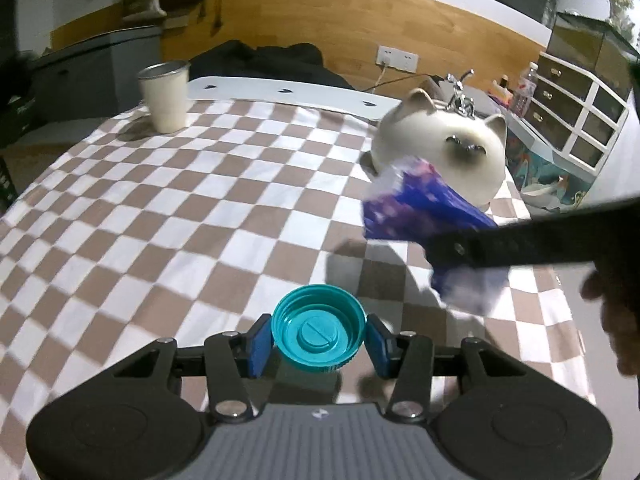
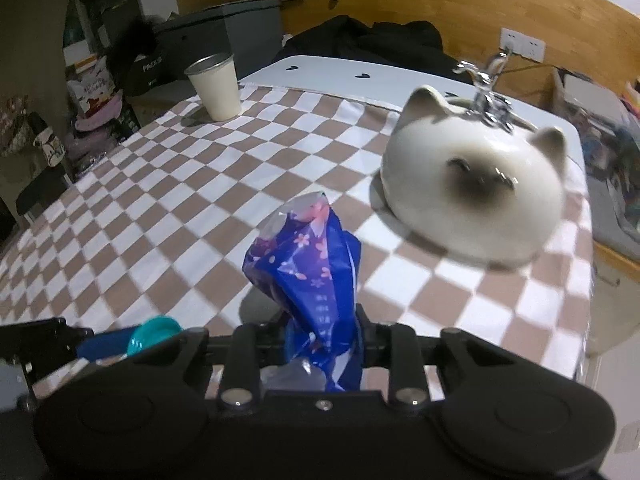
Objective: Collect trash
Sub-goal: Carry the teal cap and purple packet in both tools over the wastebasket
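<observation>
Both pieces in hand: left jaws (image 1: 319,345) closed on teal cap (image 1: 319,333), right jaws (image 2: 322,346) pinching blue wrapper (image 2: 308,276); next, likely a bin, none visible.

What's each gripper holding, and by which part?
Left gripper: teal cap, clamped across its rim. Right gripper: blue wrapper, pinched at its lower end.

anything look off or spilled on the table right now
Nothing spilled. The only stray items are trash already held: a teal cap upside down in the left gripper, and a crumpled blue wrapper in the right gripper. The cup stands upright.
</observation>
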Demonstrator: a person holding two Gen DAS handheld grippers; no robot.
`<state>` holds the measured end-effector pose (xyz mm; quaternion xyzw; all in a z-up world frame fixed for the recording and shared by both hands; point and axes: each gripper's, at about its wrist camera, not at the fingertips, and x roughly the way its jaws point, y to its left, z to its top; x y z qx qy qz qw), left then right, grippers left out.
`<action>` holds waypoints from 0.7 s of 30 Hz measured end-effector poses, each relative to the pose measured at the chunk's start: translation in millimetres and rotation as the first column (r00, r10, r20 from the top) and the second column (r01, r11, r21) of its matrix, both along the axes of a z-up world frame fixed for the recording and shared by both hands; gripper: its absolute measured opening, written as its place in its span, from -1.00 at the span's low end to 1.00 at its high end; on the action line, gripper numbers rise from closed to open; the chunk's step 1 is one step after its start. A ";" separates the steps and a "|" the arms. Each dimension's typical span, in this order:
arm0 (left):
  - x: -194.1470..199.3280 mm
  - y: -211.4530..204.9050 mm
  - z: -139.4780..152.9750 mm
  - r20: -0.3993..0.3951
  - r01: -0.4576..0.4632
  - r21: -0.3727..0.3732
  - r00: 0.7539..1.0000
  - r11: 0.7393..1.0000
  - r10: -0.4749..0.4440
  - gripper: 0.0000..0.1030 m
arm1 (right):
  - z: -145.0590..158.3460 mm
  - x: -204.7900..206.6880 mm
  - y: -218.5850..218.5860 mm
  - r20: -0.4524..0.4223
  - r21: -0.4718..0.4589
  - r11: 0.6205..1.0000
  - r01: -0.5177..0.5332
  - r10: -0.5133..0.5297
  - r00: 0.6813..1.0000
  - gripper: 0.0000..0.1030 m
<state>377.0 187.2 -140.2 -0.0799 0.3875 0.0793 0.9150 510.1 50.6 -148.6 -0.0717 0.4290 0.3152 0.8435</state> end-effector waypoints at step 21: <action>-145.4 -3.7 57.0 -0.029 -0.027 -0.052 0.999 0.998 0.025 -0.03 | 52.4 -178.3 -54.3 -0.030 -0.024 0.997 0.076 -0.076 0.997 -0.47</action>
